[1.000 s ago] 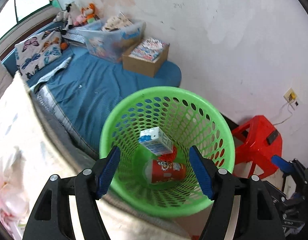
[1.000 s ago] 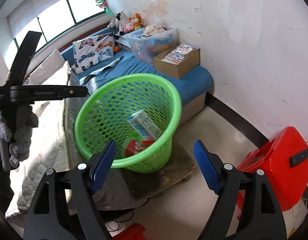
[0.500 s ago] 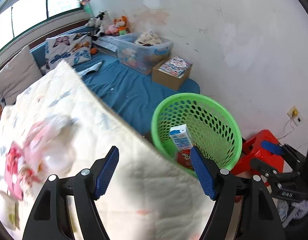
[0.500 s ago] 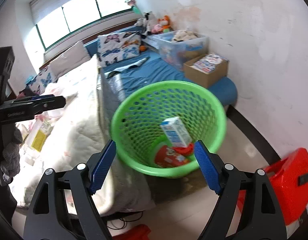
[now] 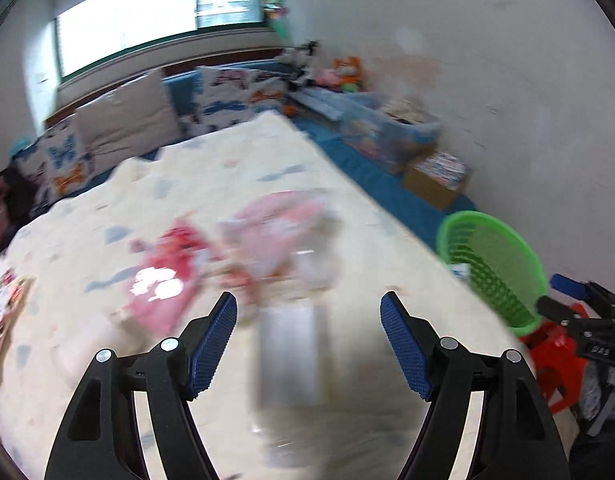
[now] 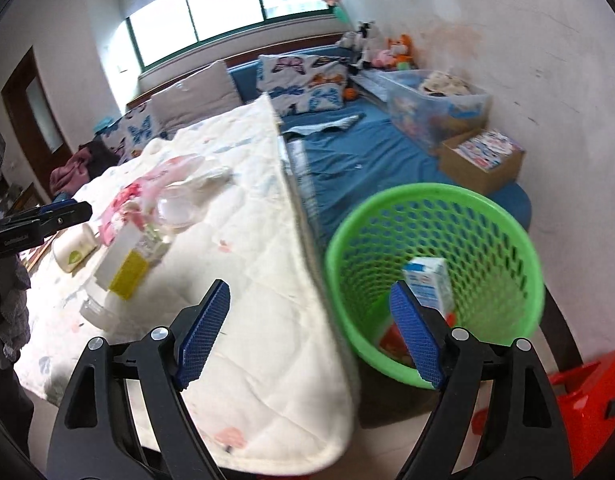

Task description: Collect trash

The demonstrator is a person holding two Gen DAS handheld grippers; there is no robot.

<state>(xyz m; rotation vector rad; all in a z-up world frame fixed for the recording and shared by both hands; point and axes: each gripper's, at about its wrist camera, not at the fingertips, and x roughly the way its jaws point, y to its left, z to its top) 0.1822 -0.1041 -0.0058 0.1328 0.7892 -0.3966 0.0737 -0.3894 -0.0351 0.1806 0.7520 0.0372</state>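
Bed quilt (image 6: 243,208), littered: carton (image 6: 123,264), jar (image 6: 73,250), clear cup (image 6: 175,208). Both tongs (image 5: 307,320) (image 6: 307,312) gaping, empty. Risk: blurred, hurried approach knocking litter off edge, missing basket (image 6: 503,216).

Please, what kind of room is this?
Most likely a bedroom: a quilt-covered bed, butterfly pillows under the window, and stuffed toys in the corner.

The left claw (image 5: 308,300) hangs wide apart over blurred wrappers (image 5: 163,280) on the quilt (image 5: 211,168); a green basket (image 5: 503,264) stands to its right.
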